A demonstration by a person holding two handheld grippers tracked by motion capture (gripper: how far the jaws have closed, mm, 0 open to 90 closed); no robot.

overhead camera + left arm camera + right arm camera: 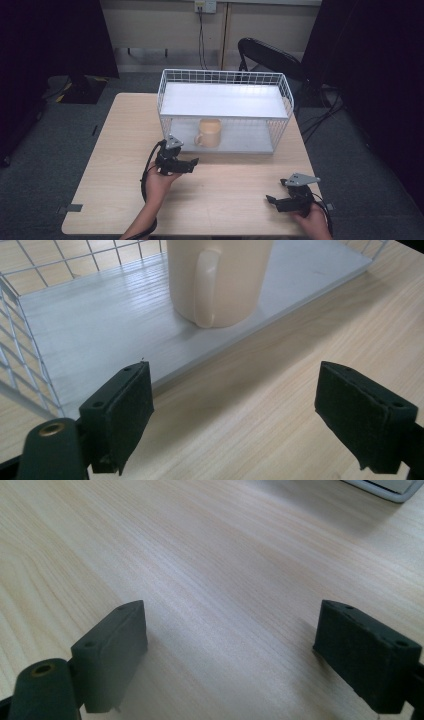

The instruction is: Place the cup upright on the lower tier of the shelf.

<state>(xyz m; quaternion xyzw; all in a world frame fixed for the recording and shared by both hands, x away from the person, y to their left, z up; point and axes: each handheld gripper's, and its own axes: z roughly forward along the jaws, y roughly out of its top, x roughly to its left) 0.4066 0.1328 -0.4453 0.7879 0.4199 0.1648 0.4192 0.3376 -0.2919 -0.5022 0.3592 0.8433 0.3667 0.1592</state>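
Just ahead of the wide-open, empty left gripper (232,412), a smooth, seemingly ceramic cream mug (217,280) stands upright on the white wire rack's (172,82) pale lower shelf.

A light wooden table (125,150) stands on a grey carpeted floor (45,145). Behind it runs a pale wall (150,25) with a socket (205,5) near the top, from which a dark cable (201,40) hangs down. A black folding chair (270,57) stands behind the table toward the right. Dark curtains (370,60) close off the right side, and a dark panel (55,40) on a stand fills the left. The light is even and dim.
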